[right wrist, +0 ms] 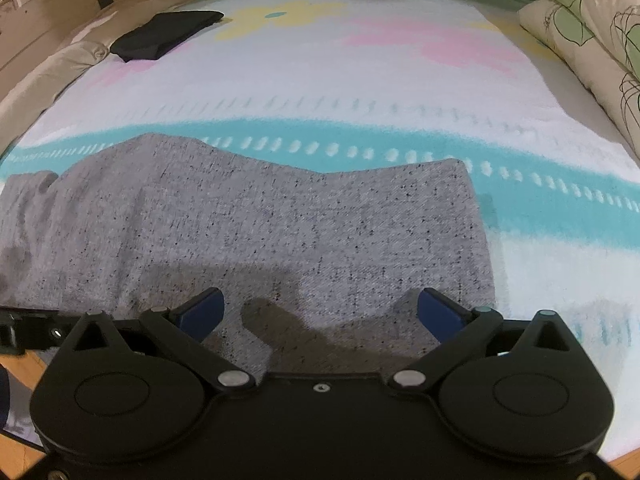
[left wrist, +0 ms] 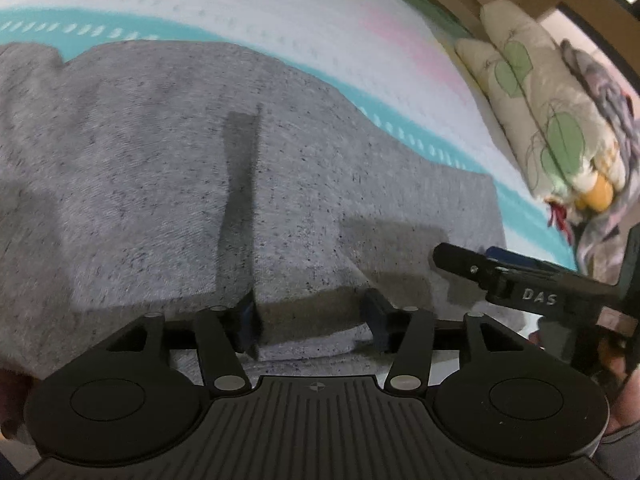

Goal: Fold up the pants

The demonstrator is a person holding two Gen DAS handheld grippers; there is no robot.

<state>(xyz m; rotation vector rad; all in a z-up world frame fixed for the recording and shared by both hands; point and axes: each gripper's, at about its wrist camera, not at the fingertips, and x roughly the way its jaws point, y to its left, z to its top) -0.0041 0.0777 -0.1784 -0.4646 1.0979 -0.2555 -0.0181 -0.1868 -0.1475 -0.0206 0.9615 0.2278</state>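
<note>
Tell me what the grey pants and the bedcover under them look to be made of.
Grey pants: seemingly soft knit jersey, matte, heathered grey with dark flecks. Bedcover: seemingly woven or terry cotton, matte, a ribbed texture showing through the printed pastel bands; blur leaves the weave uncertain.

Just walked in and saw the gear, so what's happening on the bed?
A person with a handheld claw in each hand is folding grey pants on a patterned bed cover. The left claw sits around a folded edge of the fabric. The right claw is open over the pants, gripping nothing. Black folded clothing lies at the far corner.
</note>
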